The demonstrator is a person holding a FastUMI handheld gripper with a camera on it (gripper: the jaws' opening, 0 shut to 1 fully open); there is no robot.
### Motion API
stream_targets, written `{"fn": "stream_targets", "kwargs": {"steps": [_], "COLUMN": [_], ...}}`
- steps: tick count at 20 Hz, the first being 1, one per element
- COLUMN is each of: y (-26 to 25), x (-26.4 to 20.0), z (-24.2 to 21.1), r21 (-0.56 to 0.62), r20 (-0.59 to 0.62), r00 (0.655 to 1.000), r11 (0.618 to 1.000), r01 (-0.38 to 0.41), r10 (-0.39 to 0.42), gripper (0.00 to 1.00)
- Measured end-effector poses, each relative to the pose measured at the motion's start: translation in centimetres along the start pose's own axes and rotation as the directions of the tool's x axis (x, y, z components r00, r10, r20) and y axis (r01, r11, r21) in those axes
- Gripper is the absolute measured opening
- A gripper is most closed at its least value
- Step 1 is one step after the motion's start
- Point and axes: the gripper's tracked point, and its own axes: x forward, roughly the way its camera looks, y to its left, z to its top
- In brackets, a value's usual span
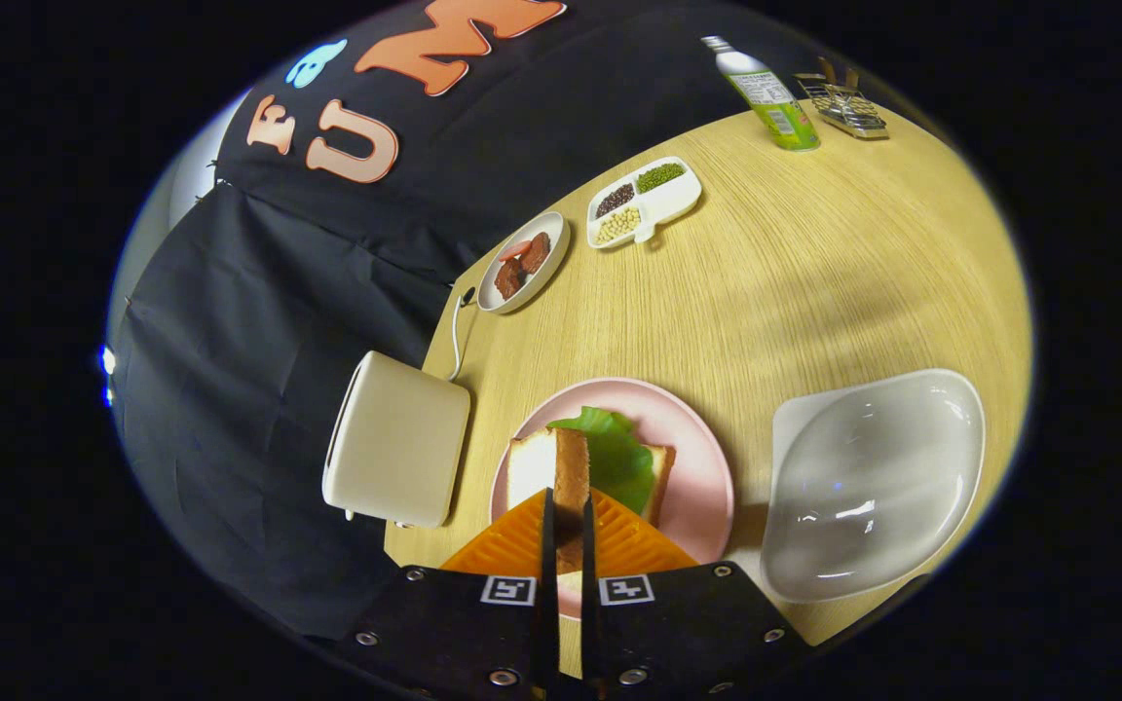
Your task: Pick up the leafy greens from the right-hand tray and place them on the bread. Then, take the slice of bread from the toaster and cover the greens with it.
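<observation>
Hand-held gripper [567,511] pinches a bread slice [572,477] edge-on between its orange fingers [512,540], held above the pink plate [697,458]. Just ahead of the fingers, leafy greens [615,458] lie on the lower bread [658,477] on that plate. Toaster [395,438] sits to the left of the fingers, white tray [873,477] to the right, both on the wooden surface [795,282]. Beyond: small dishes and a bottle [766,95].

Staged kitchen booth: toaster [395,440], food plates [525,261], wooden table [814,273].
</observation>
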Motion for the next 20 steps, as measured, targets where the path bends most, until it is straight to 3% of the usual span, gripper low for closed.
{"fn": "stream_targets", "kwargs": {"steps": [9, 14, 17, 20], "y": [-3.3, -1.7, -0.7, -0.9], "x": [0.0, -2.1, -3.8, -5.5], "z": [0.5, 3.1, 4.3, 6.5], "r21": [-0.108, -0.207, -0.234, -0.284], "r20": [0.078, 0.217, 0.287, 0.401], "r00": [0.992, 0.973, 0.956, 0.913], "r11": [0.988, 0.971, 0.965, 0.938], "r01": [0.112, 0.12, 0.122, 0.201], "r10": [-0.104, -0.074, -0.051, -0.074], "gripper": [0.3, 0.58, 0.67, 0.8]}}
